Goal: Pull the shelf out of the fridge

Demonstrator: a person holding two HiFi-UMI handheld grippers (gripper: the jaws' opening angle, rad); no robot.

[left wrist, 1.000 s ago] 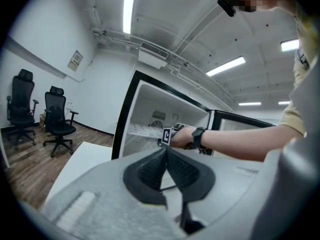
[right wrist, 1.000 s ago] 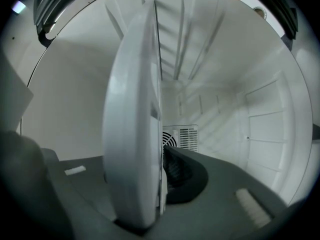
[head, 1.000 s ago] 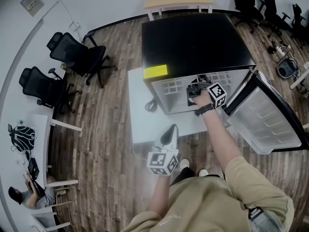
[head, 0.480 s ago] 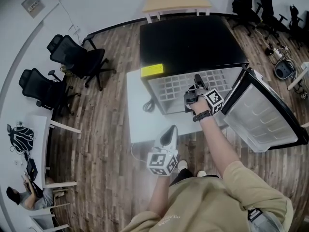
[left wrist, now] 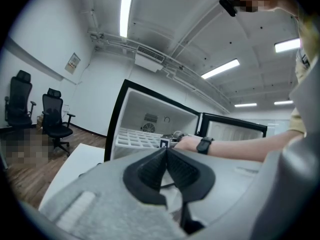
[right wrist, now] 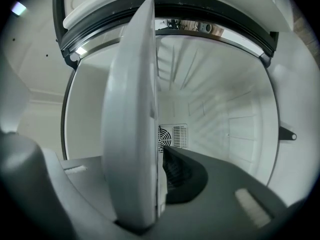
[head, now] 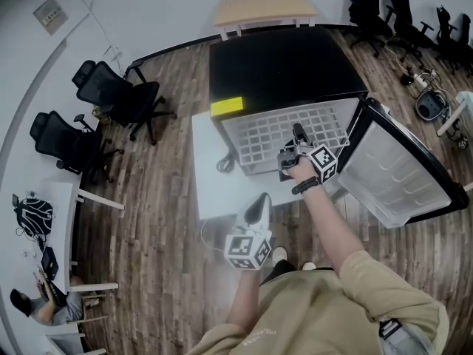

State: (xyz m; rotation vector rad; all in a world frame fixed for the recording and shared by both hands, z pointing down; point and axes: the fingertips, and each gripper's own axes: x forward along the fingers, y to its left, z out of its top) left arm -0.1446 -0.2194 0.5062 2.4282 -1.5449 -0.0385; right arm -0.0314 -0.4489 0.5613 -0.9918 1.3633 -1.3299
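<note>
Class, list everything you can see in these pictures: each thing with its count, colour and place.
fridge: one, black, centre, on a white platform
door: one, black frame, white inside, open at right
shelf: one, white grid, partly out of the fridge
label: one, yellow, front corner of the fridge top
chairs: two, black, left; more at top right
table: one, wooden top, behind the fridge
right tongs: one, grey, shut on the shelf's front edge
left tongs: one, grey, shut, empty, low before the fridge
</note>
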